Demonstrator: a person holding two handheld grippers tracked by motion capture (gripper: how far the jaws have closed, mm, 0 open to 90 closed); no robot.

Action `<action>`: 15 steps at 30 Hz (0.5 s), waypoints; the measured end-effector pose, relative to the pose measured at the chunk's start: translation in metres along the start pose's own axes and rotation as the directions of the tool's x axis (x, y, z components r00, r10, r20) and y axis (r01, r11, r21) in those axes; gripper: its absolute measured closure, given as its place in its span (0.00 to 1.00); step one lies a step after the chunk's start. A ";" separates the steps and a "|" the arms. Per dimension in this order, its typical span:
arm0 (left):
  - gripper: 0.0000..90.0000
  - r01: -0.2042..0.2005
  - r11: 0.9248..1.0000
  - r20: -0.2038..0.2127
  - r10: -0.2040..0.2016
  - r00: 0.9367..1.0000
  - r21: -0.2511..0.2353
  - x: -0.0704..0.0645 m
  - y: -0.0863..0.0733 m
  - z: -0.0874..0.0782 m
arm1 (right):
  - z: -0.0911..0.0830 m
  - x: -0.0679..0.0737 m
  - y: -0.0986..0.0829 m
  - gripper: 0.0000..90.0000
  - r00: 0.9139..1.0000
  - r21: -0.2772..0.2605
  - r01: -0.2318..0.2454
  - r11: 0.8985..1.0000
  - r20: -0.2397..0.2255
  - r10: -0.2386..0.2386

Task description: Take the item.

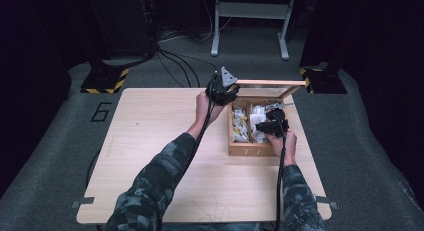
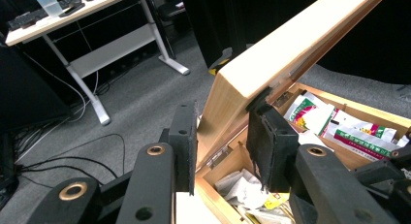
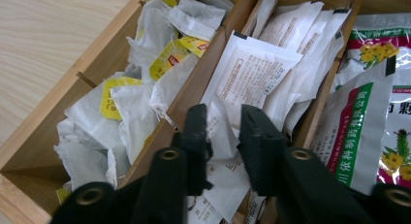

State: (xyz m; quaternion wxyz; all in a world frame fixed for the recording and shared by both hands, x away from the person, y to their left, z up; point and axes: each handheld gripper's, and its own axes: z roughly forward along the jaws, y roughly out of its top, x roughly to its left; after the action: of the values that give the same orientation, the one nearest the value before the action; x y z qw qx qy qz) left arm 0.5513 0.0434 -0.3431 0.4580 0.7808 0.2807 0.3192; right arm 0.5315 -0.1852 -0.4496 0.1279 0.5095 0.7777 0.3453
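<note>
A wooden box [image 1: 250, 151] stands on the right part of the table, its lid [image 1: 270, 83] raised at the back. My left gripper [image 1: 222, 91] [image 2: 223, 112] is shut on the near left corner of the lid [image 2: 291, 49], one jaw on either face. My right gripper [image 1: 265, 126] [image 3: 224, 112] is down in the middle compartment, jaws closed on a white sachet [image 3: 252, 73] that lies on top of several others. Tea bags with yellow tags [image 3: 116, 98] fill the left compartment. Green and white packets [image 3: 368, 112] lie in the right one.
The light wooden table [image 1: 160, 136] stretches bare to the left of the box and in front of it. Beyond its far edge lie cables [image 1: 175, 61] on grey carpet, with a desk frame [image 1: 250, 21] and two stand bases [image 1: 105, 81].
</note>
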 end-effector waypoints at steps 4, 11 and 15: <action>0.71 0.000 1.000 0.003 0.000 1.000 0.001 0.000 0.000 0.000 | 0.000 0.001 0.000 0.95 1.000 0.008 0.010 1.000 -0.017 -0.010; 0.71 0.005 1.000 0.004 -0.005 1.000 -0.002 0.001 0.001 0.001 | -0.006 0.009 0.000 1.00 1.000 0.010 0.011 1.000 -0.029 -0.011; 0.71 0.005 1.000 0.009 -0.005 1.000 -0.002 0.001 0.001 0.001 | -0.009 0.013 0.001 1.00 1.000 -0.009 0.023 1.000 -0.019 -0.024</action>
State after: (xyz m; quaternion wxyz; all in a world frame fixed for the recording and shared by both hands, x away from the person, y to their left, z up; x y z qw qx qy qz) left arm 0.5526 0.0435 -0.3424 0.4609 0.7809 0.2804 0.3147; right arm 0.5217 -0.1769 -0.4407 0.1268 0.4965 0.7833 0.3519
